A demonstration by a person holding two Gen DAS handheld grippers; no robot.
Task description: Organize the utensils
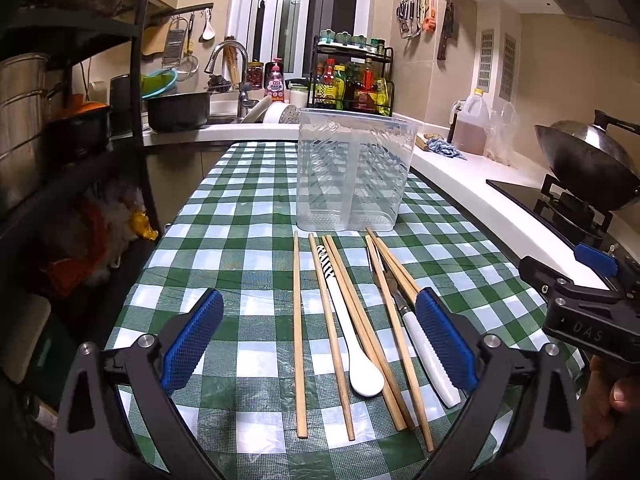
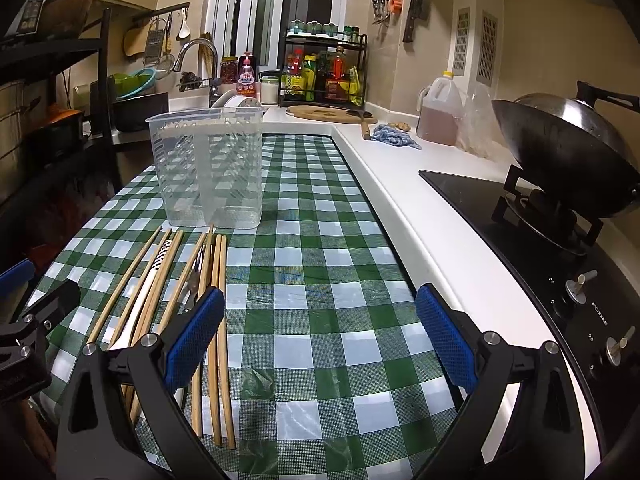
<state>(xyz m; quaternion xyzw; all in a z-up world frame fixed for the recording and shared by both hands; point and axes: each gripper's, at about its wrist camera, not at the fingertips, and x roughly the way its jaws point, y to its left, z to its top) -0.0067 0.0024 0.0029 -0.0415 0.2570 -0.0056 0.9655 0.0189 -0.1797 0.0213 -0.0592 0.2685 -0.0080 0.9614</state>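
Note:
Several wooden chopsticks [image 1: 299, 336] lie side by side on the green checked tablecloth [image 1: 248, 200], with a white spoon [image 1: 356, 352] and a white-handled fork [image 1: 424, 344] among them. A clear plastic utensil holder [image 1: 354, 174] with a middle divider stands upright behind them. My left gripper [image 1: 320, 340] hangs wide open over the near ends of the utensils, touching none. In the right wrist view the same chopsticks [image 2: 218, 340] lie at the left and the holder [image 2: 210, 168] stands beyond them. My right gripper [image 2: 320, 336] is wide open over bare cloth, its left pad beside the chopsticks.
A white counter [image 2: 400, 208] runs along the right, carrying a black hob [image 2: 520, 240], a wok [image 2: 568, 152], an oil jug [image 2: 440, 112] and a blue rag [image 2: 394, 138]. A sink with dishes and a spice rack [image 1: 350, 76] sit at the back. A dark shelf unit [image 1: 72, 120] stands left.

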